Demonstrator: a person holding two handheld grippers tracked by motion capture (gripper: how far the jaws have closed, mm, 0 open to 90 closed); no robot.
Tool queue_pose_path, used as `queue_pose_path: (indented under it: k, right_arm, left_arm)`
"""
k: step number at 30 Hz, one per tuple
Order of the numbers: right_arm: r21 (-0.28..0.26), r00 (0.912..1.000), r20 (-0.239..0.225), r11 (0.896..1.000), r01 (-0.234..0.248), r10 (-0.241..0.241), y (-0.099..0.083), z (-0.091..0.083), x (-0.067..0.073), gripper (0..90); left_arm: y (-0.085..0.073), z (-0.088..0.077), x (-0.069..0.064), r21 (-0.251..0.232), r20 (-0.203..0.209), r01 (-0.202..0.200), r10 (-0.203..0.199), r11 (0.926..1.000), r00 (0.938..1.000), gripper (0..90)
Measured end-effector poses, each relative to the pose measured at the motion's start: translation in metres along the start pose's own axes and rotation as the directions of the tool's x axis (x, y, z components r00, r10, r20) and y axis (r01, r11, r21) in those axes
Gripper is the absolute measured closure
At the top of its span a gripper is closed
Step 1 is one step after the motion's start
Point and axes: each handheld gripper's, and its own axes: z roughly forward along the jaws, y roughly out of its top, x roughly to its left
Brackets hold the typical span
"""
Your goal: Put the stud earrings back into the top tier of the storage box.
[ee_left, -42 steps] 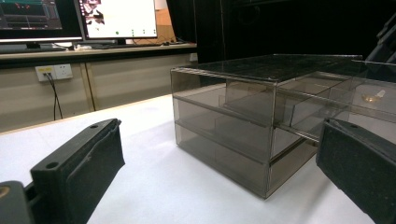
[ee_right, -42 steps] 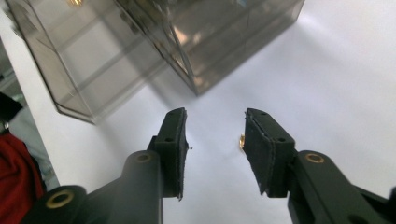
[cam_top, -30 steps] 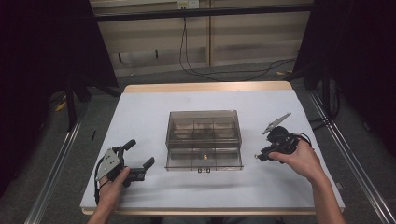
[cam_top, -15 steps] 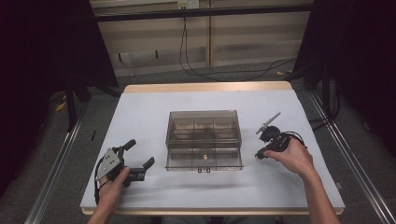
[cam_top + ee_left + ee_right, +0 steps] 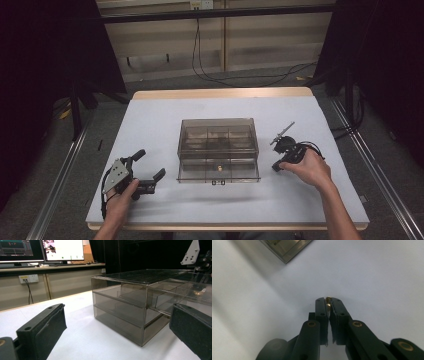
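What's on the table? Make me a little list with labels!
table: white top
box: smoky see-through drawer box in the middle, lower drawer pulled out a bit
left gripper: jaws wide open, nothing in them, resting left of the box
right gripper: jaws have just been closing, now pinching a small brass piece right of the box

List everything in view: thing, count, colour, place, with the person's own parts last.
drawer box: one, smoky clear plastic, middle of the table, bottom drawer pulled out.
small brass part: one, gold, pinched at the right gripper's tips.
table: one, white top with a wooden edge.
monitors: two, lit, behind the table in the left gripper view.
left gripper: black, open, left of the box.
right gripper: black, shut, pointing down beside the box.
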Motion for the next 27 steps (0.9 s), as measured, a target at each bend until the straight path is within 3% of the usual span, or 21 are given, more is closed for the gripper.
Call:
queue_pose_path:
  k: [6, 13, 19, 23, 27]
  right_arm:
    - [-0.004, 0.9999, -0.006, 1.0, -0.01, 0.01, 0.0, -0.003, 0.002, 85.3]
    - [-0.067, 0.9996, -0.025, 0.998, -0.012, 0.01, -0.006, -0.017, 0.008, 85.3]
    - [-0.152, 0.9979, -0.062, 0.988, -0.029, 0.02, -0.012, -0.033, 0.011, 85.3]
    - [-0.197, 0.9961, -0.088, 0.98, -0.01, -0.008, -0.014, -0.038, 0.013, 85.2]
    - [-0.222, 0.9962, -0.085, 0.975, -0.001, -0.018, -0.014, -0.044, 0.016, 85.3]
  left_arm:
    - [0.0, 0.0, 0.0, -0.001, 0.0, 0.0, 0.0, 1.0, 1.0, 0.7]
    - [0.0, 0.0, 0.0, -0.001, 0.0, -0.004, 0.004, 1.0, 1.0, 0.7]
    - [0.0, 0.0, 0.0, -0.001, 0.001, -0.004, 0.004, 1.0, 1.0, 0.7]
    - [0.0, 0.0, 0.0, 0.001, 0.001, -0.004, 0.004, 1.0, 1.0, 0.7]
    - [0.0, 0.0, 0.0, 0.0, 0.001, -0.005, 0.005, 1.0, 1.0, 0.7]
